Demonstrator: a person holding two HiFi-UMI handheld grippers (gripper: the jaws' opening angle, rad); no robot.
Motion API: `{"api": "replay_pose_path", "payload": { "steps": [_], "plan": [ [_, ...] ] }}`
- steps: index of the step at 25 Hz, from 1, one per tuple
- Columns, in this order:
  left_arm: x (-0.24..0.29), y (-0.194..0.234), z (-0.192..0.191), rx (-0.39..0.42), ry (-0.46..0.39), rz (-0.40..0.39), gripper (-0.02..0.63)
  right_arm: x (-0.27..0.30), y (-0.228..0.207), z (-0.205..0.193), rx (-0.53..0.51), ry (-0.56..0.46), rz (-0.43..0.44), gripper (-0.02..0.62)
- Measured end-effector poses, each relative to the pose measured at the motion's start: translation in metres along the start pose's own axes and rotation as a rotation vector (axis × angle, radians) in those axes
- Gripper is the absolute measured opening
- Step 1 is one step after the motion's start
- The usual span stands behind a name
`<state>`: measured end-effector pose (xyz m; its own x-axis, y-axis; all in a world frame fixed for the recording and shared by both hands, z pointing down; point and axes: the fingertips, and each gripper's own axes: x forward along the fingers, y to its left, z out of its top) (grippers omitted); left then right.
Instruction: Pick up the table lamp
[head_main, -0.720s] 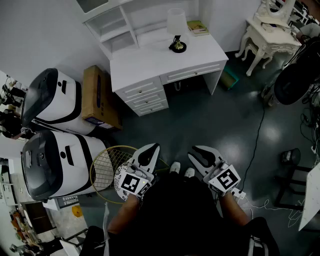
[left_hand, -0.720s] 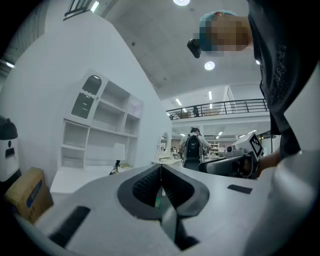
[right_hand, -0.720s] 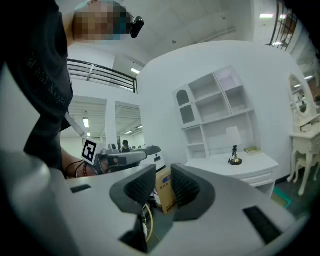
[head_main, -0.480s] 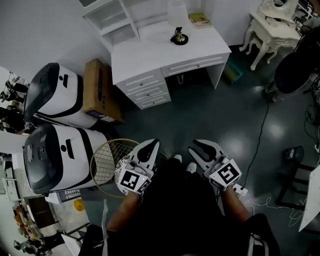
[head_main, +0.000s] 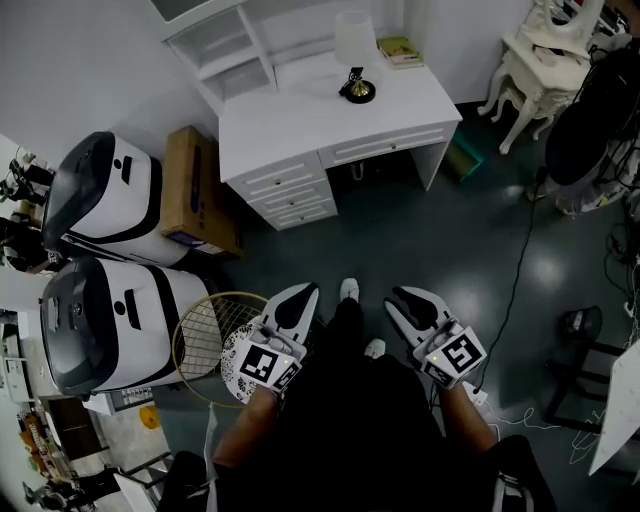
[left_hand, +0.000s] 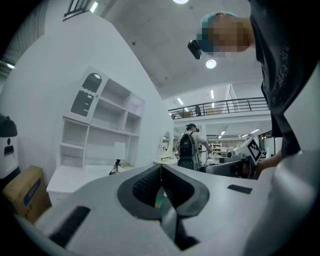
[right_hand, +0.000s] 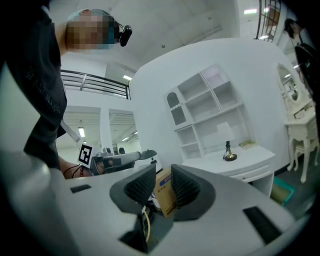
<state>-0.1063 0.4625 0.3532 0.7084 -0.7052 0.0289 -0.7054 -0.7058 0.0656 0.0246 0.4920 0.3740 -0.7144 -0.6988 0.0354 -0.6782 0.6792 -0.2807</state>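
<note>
- Floor (head_main: 400, 240): dark grey-green and glossy, with pale patches of reflected light.
- Plain white wall (head_main: 80, 60).
- White wooden counter (head_main: 300, 115) with drawers, set against the wall.
- White open shelf unit (head_main: 225, 45), standing at the counter's back edge.
- Brown cardboard box (head_main: 195, 185), on the floor just left of the counter.
- Rounded white-and-black machine (head_main: 110, 195) beside the box; a second like it (head_main: 110, 320) next to the first.
- Ornate cream carved table (head_main: 535, 65), at the right.
- Thin black cable (head_main: 517, 262), trailing over the floor.
- Round ceiling light (left_hand: 210, 63), above a railed mezzanine (left_hand: 225, 105).

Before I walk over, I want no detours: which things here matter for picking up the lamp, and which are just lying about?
For the job: lamp, the desk under it, left gripper, right gripper.

Lying about: cardboard box, racket, book, side table.
</note>
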Motion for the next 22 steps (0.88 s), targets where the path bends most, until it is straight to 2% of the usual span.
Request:
{"api": "replay_pose_path", "payload": {
  "steps": [3,8,14,18,22],
  "plan": [
    [0.016,0.013,0.0,-0.015,-0.004,0.002,0.018,0.009,-0.01,0.011,-0.013,-0.008,-0.005,0.103],
    [0.049,0.04,0.002,-0.031,-0.01,-0.027,0.018,0.038,-0.037,0.013,0.016,0.037,-0.02,0.103],
    [0.08,0.1,0.002,-0.054,-0.015,-0.006,0.018,0.09,-0.076,0.019,0.064,0.05,-0.06,0.103],
    [0.101,0.148,0.006,-0.061,-0.019,0.013,0.018,0.134,-0.1,0.032,0.028,0.075,-0.047,0.103],
    [0.113,0.19,0.011,-0.065,-0.02,0.018,0.018,0.171,-0.118,0.043,0.045,0.088,-0.071,0.103]
  ]
}}
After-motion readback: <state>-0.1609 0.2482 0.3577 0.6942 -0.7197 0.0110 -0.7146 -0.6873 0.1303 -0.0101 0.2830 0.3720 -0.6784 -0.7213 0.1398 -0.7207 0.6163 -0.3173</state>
